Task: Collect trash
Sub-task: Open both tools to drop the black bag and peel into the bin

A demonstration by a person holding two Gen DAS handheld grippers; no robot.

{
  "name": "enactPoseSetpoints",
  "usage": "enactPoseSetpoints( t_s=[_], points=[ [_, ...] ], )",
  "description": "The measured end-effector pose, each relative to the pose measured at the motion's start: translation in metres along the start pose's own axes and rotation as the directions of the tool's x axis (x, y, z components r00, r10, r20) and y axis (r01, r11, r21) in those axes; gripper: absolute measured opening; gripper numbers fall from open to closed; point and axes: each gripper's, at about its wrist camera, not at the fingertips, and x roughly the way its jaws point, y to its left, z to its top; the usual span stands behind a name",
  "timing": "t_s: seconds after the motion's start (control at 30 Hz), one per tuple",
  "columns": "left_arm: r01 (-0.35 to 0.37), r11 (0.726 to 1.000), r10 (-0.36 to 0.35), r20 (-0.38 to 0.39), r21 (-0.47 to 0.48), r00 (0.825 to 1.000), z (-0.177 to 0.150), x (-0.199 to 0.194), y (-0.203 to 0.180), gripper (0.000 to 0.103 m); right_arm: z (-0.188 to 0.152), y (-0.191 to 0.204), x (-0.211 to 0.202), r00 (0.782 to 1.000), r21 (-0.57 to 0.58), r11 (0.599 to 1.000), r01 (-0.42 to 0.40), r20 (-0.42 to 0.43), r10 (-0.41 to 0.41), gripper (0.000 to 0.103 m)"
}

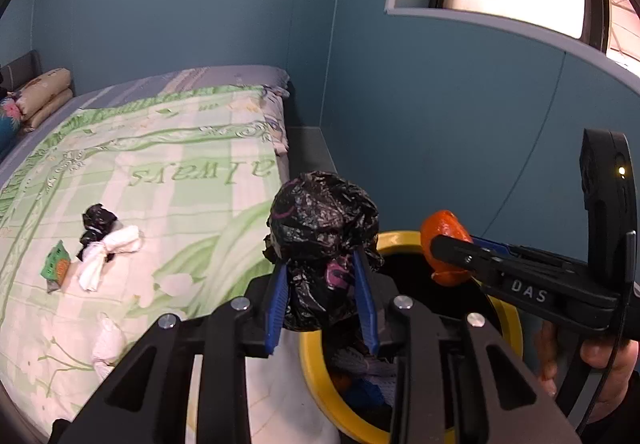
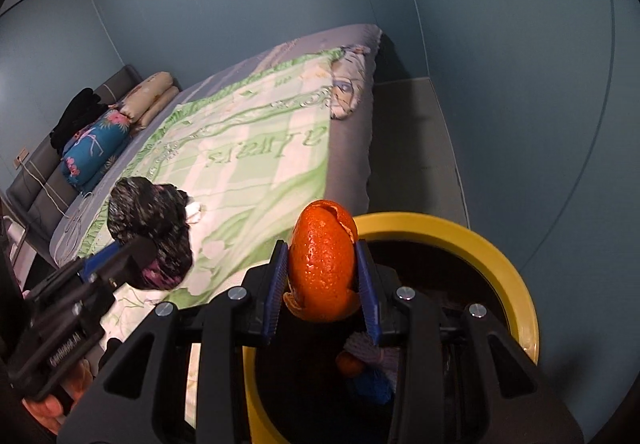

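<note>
Blue walls stand behind the bed [image 1: 168, 148], and the yellow-rimmed bin [image 2: 460, 232] sits on the floor at its foot corner. Your left tool [image 1: 324, 296] is pinching a crumpled black bag [image 1: 320, 228] that hangs over the bin's near rim, partly above the bed edge; if you release now, I think it may fall outside. Your right tool [image 2: 322, 292] is pinching an orange peel [image 2: 322, 264] over the bin opening. Its long axis runs along the fingers, with the torn end pointing away from you. More trash [image 1: 100, 248] lies near the bed's left edge.
</note>
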Motion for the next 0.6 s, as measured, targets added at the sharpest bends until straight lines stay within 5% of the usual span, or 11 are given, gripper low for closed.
enactPoseSetpoints(
  t_s=[0.4,0.6],
  points=[
    [0.064,0.994,-0.079,-0.171,-0.092,0.982,-0.017,0.064,0.001,0.034,-0.008,-0.041,0.022,0.998,0.070,0.996,0.047,-0.046,-0.043,0.036],
    [0.047,0.994,-0.062,-0.165,-0.097,0.984,-0.023,0.062,0.002,0.058,-0.008,-0.046,0.021,0.998,0.090,0.994,0.058,-0.035,-0.055,0.051]
  ],
)
